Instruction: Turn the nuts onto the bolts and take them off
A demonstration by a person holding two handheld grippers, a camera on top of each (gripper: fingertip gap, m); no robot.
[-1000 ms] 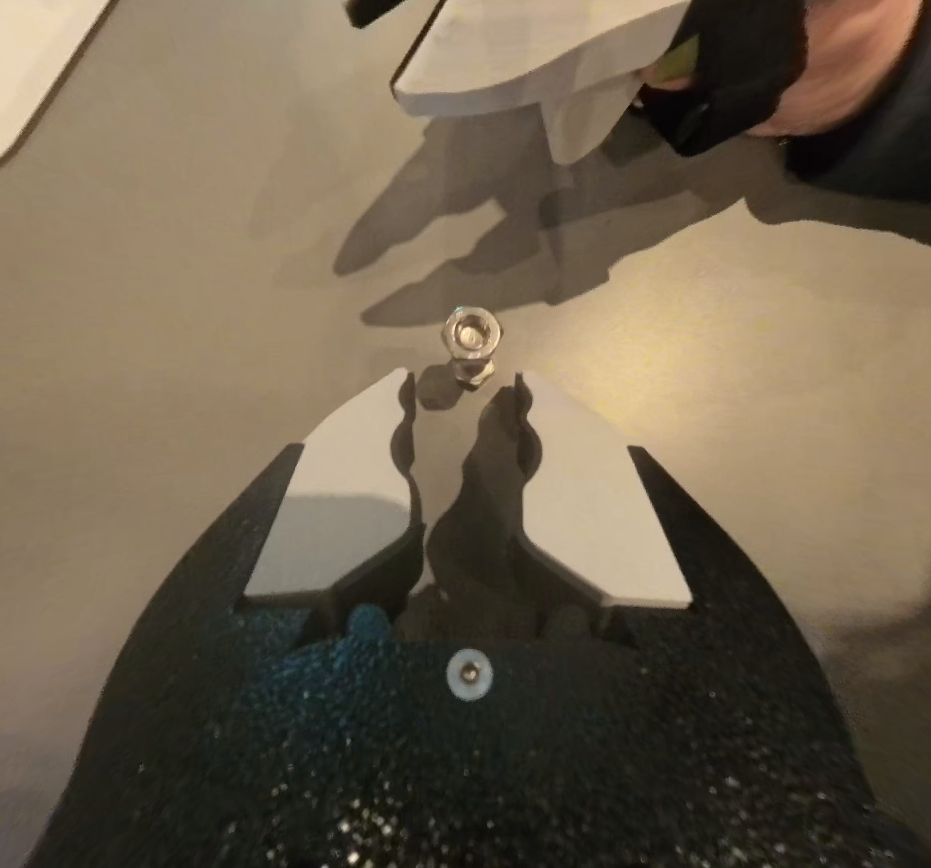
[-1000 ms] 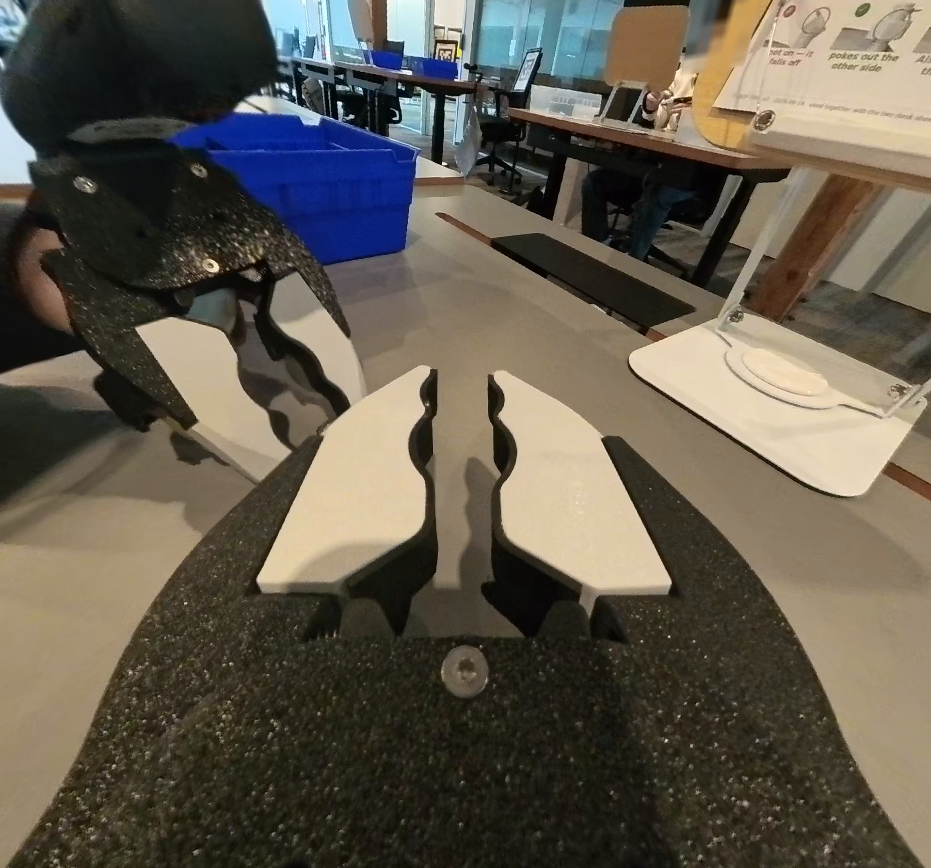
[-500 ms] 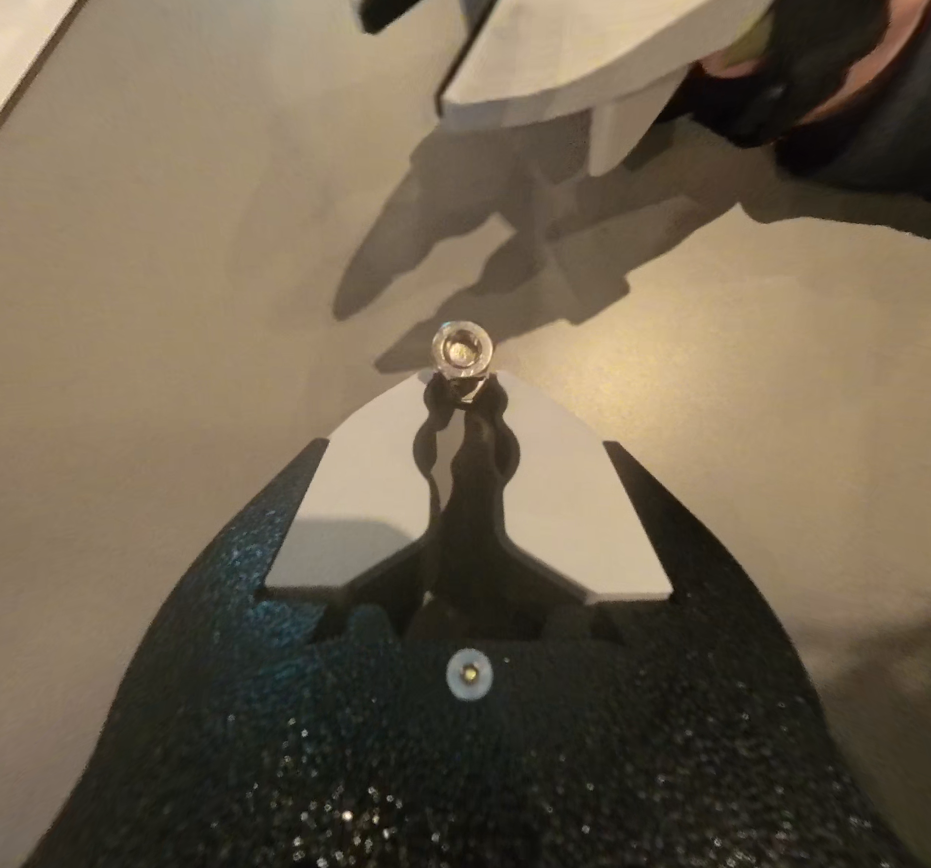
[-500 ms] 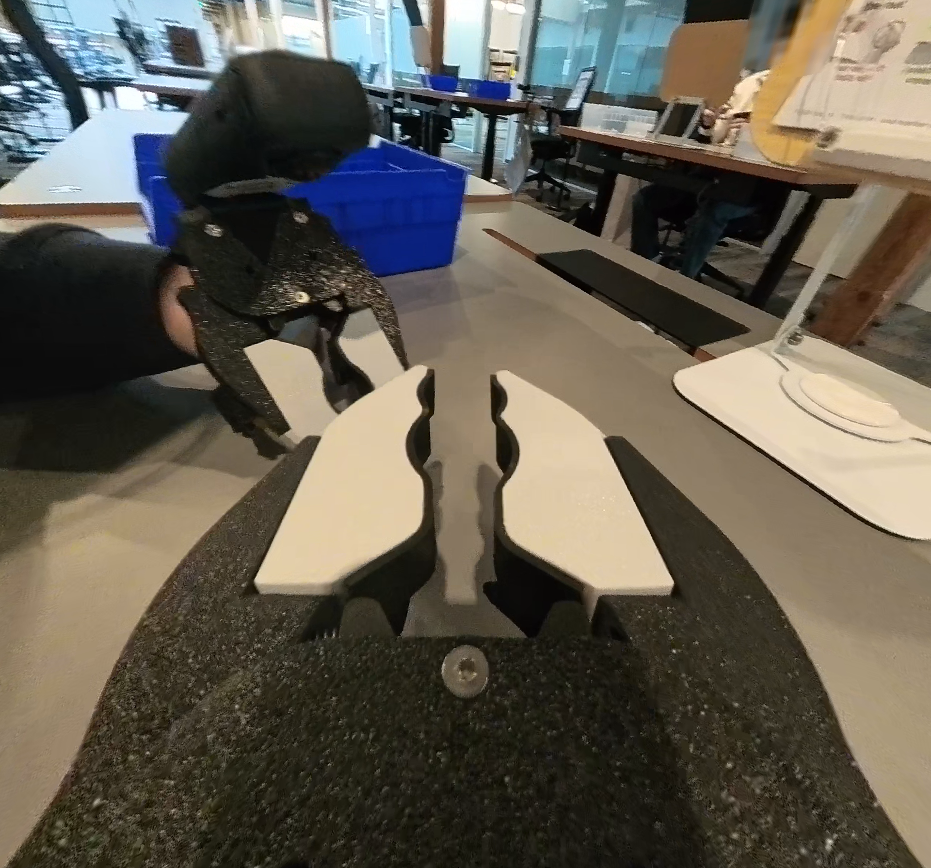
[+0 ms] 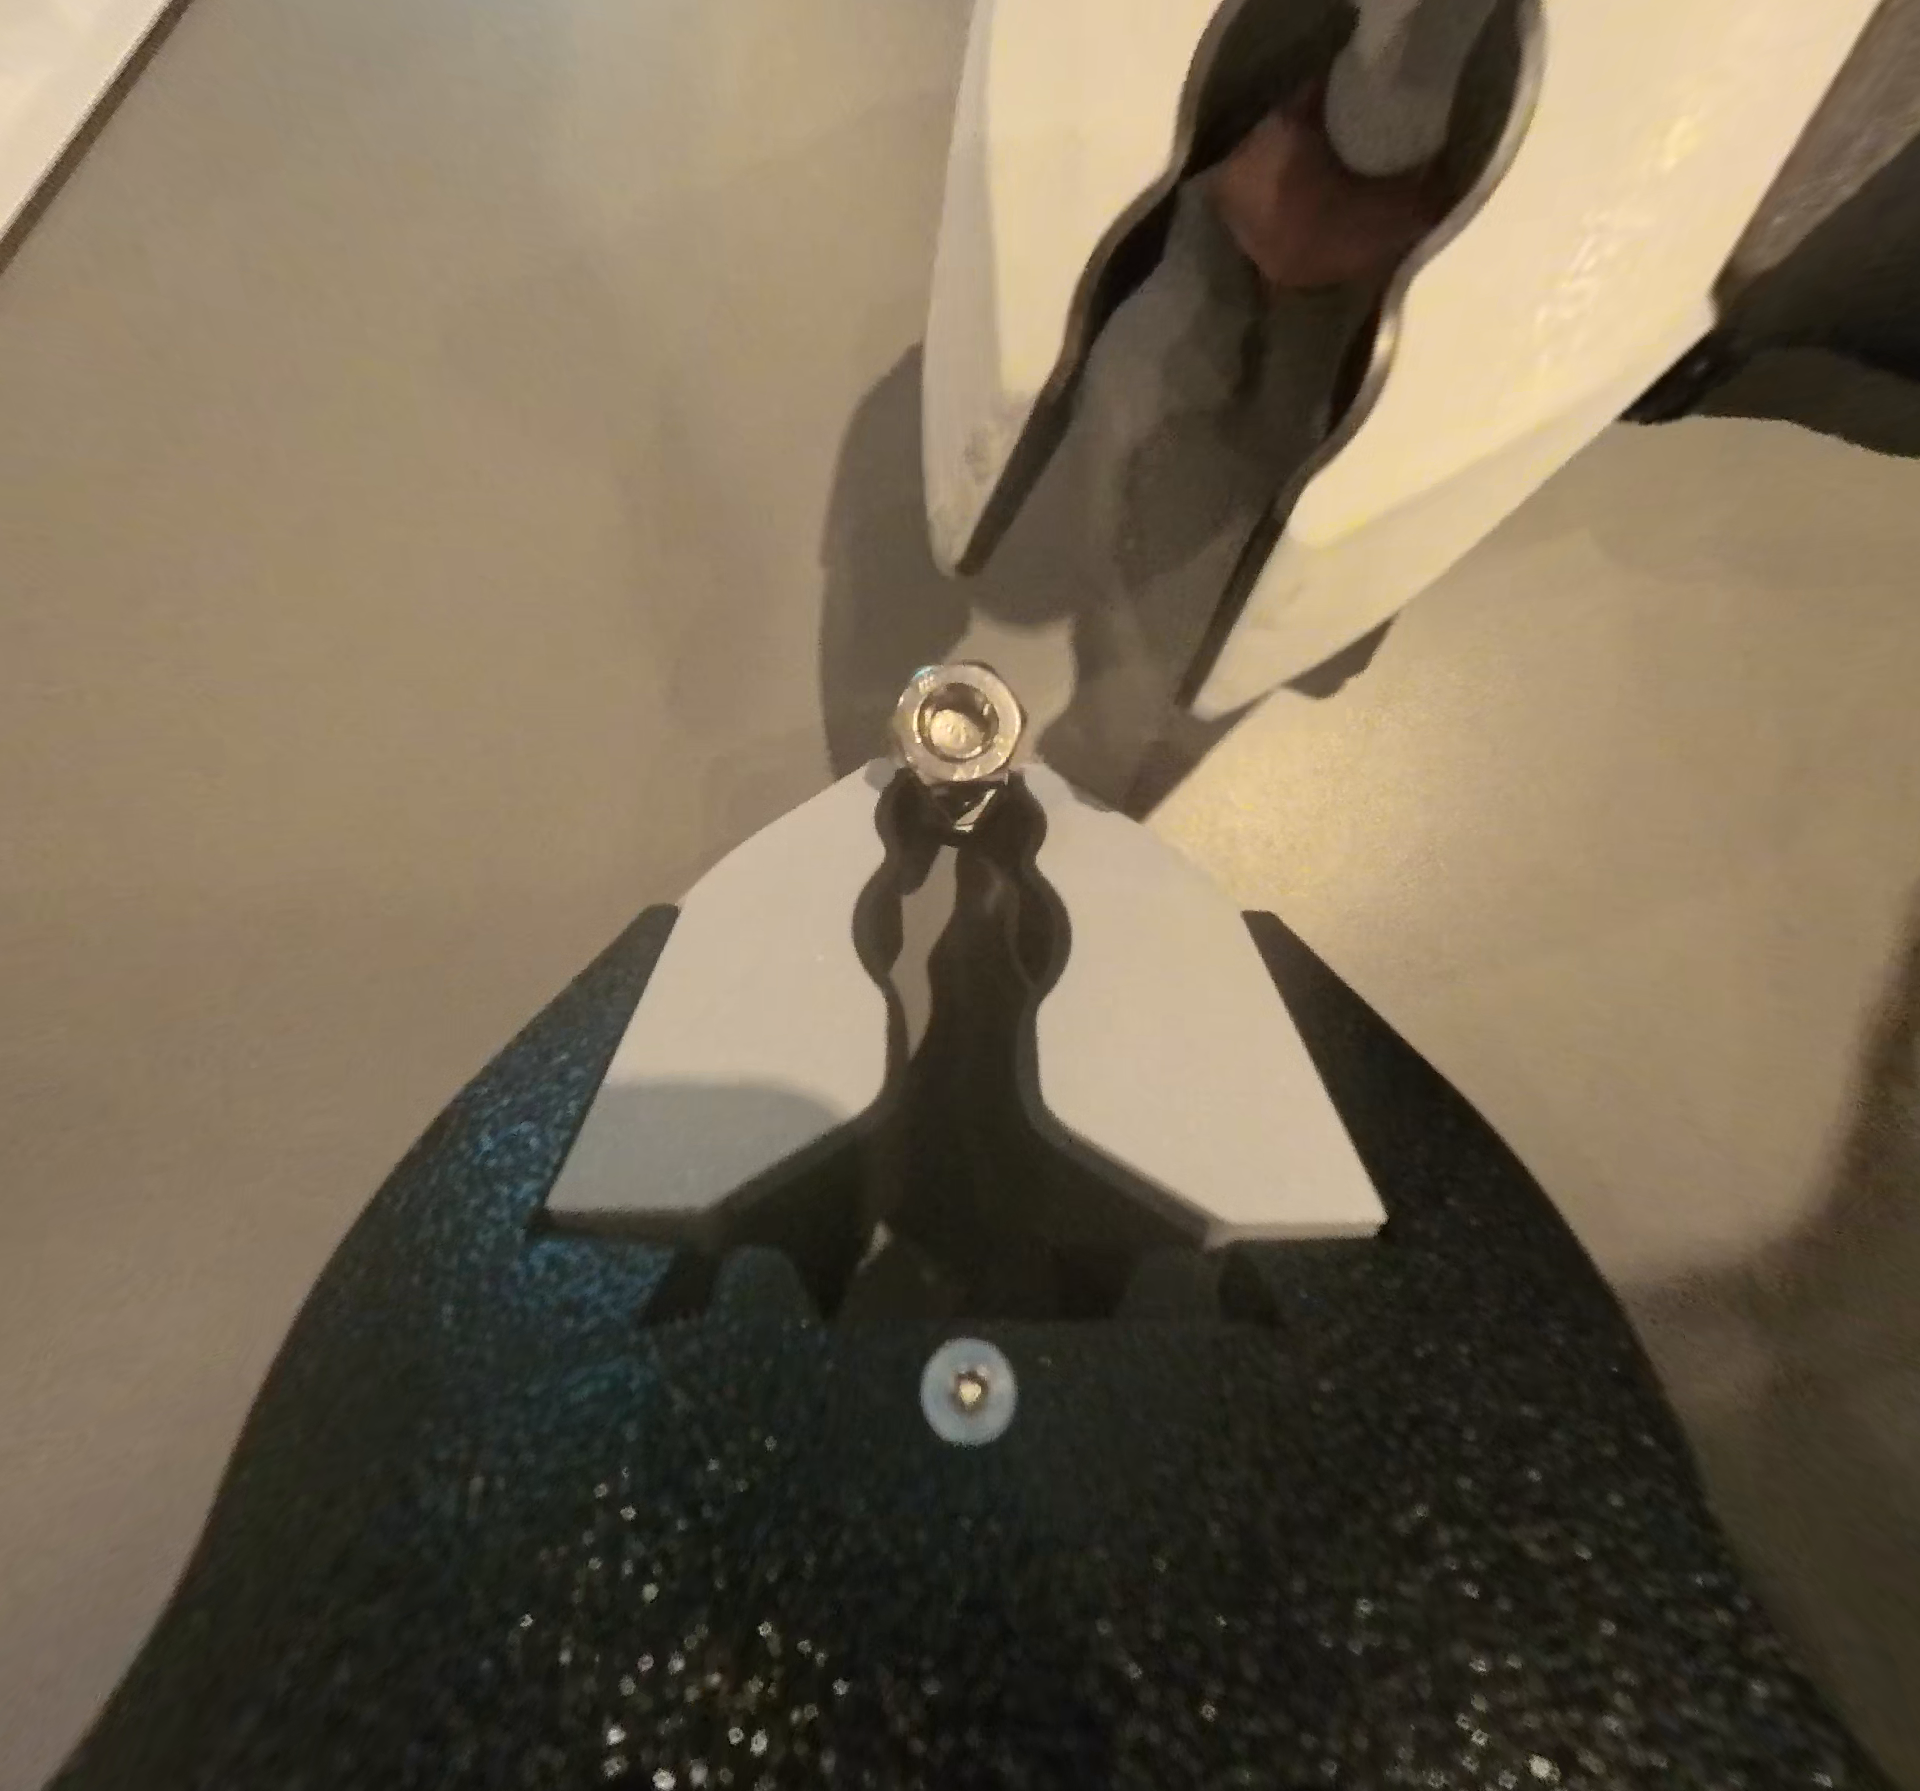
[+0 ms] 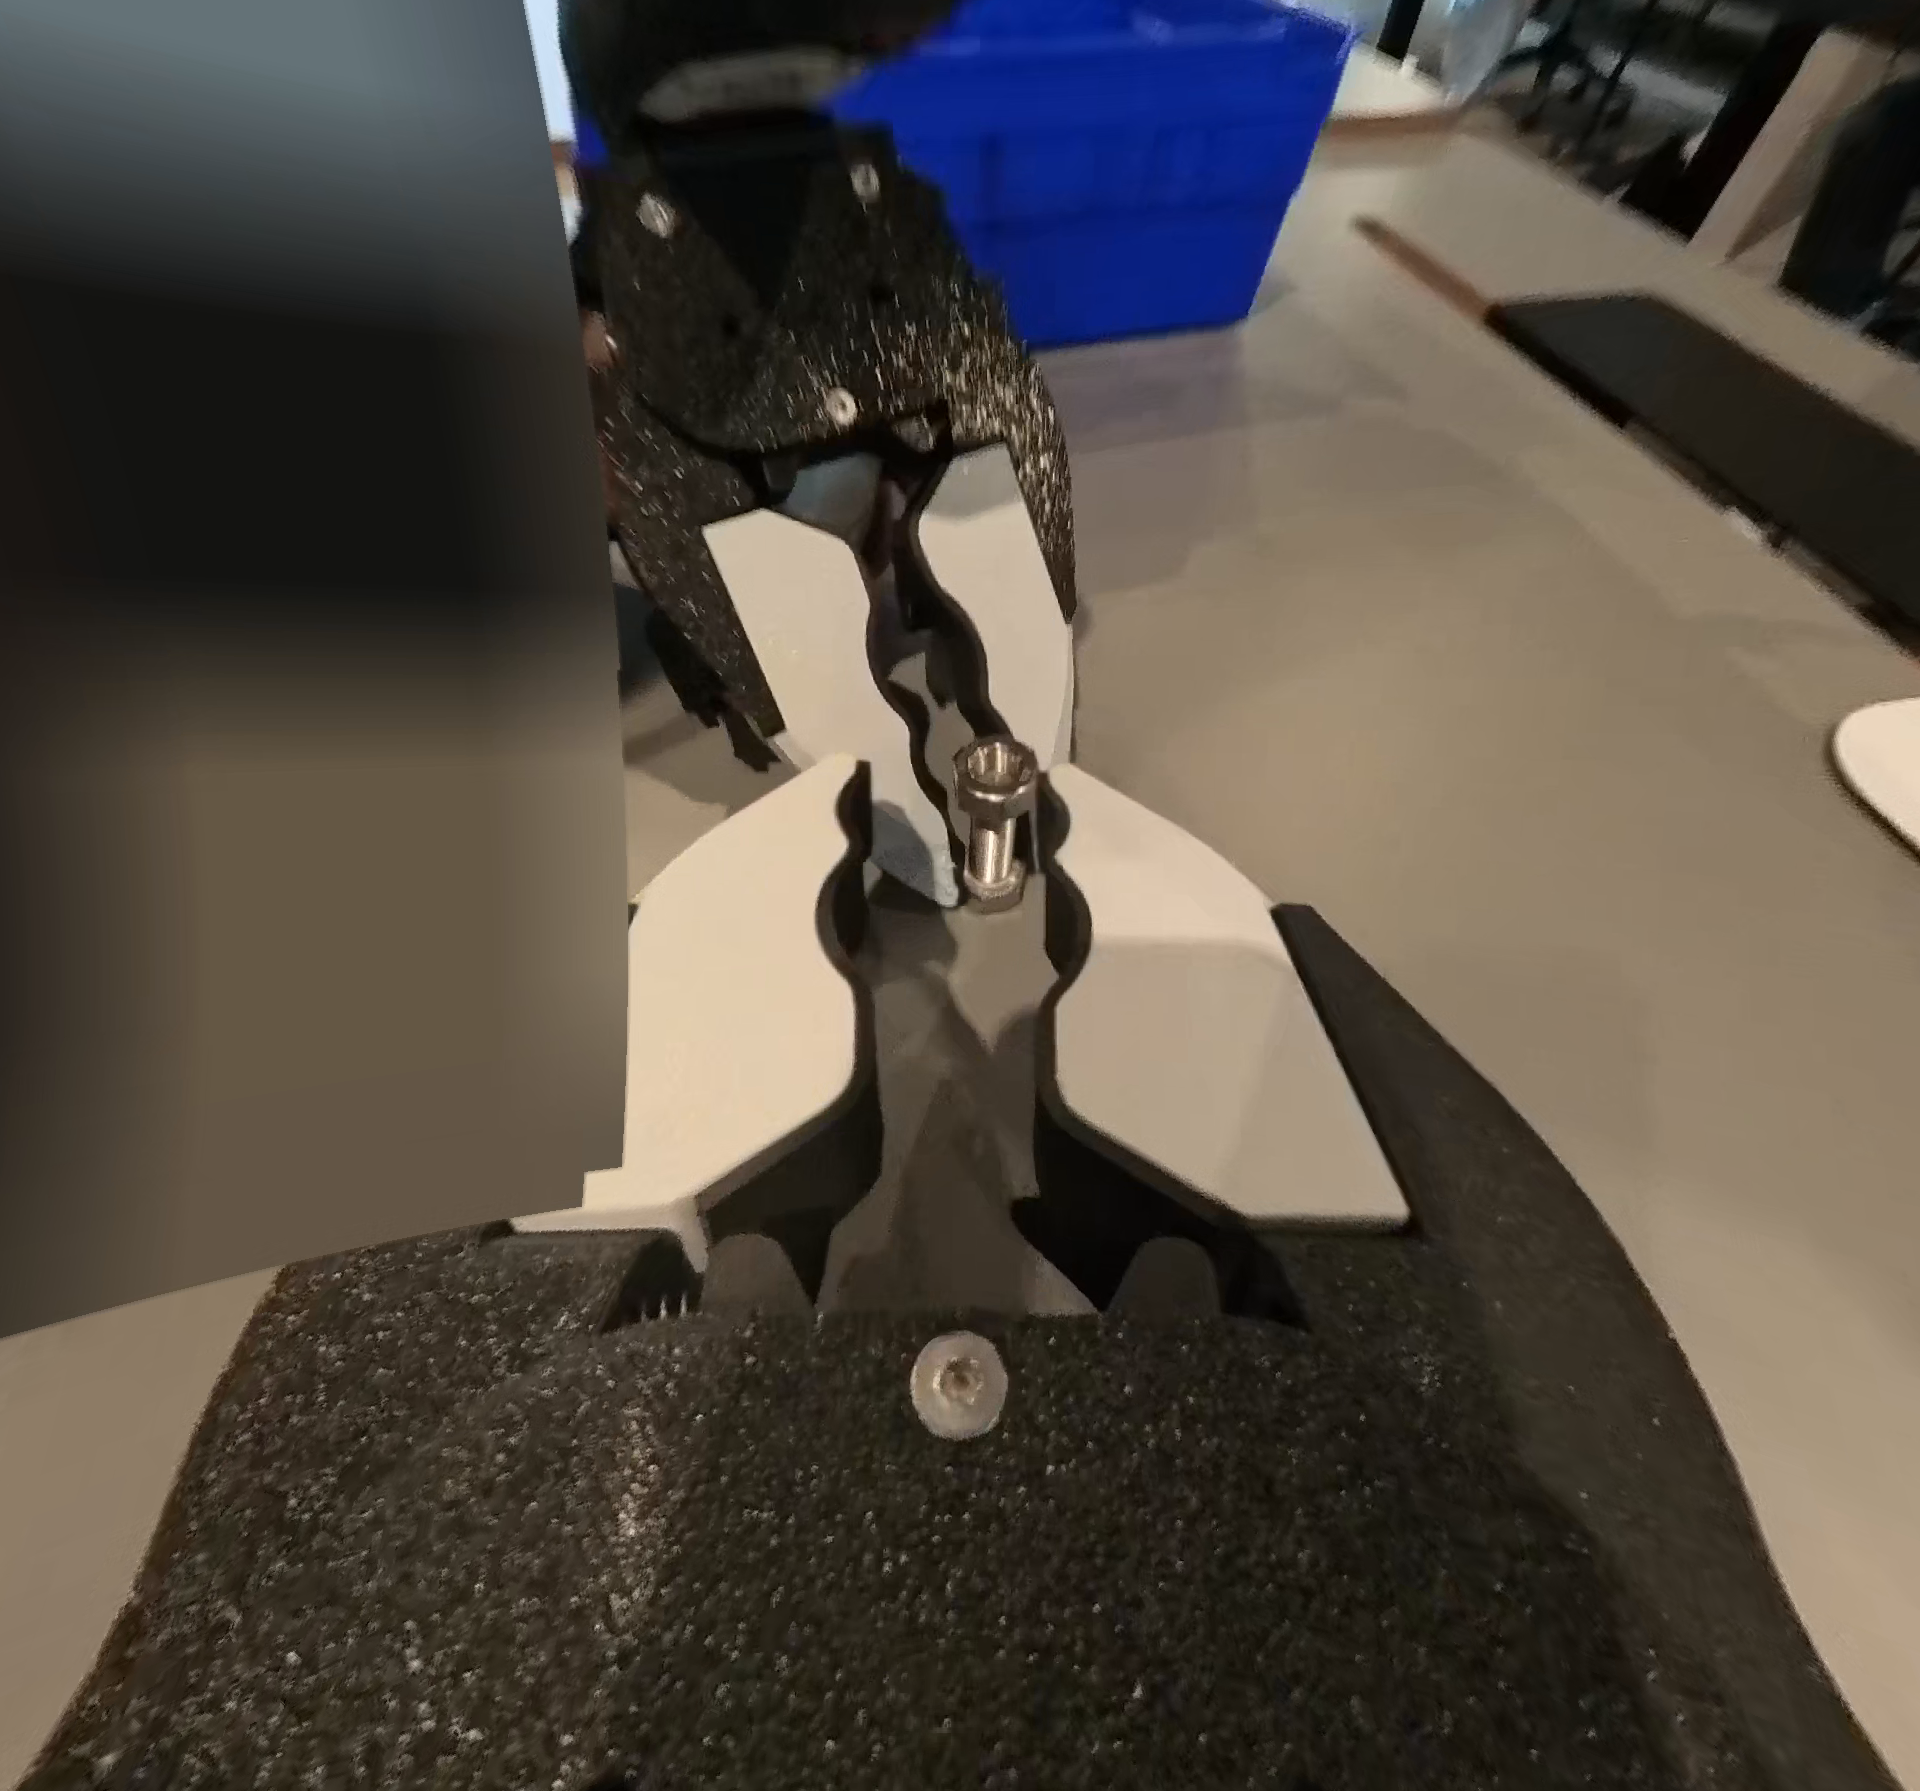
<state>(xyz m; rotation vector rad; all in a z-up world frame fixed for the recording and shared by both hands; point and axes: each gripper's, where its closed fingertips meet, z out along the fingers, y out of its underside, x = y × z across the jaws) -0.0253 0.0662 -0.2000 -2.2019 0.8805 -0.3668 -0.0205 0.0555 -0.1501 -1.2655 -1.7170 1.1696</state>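
Steel bolt (image 5: 961,811) pinched in left tongs (image 5: 961,791).

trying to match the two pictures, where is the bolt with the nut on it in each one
Left wrist view: bolt just above centre, seen end-on at the tips of the left claw, nut on top.
Right wrist view: bolt at centre, upright, between the tips of the right claw.
Shared landmark: the grey table.
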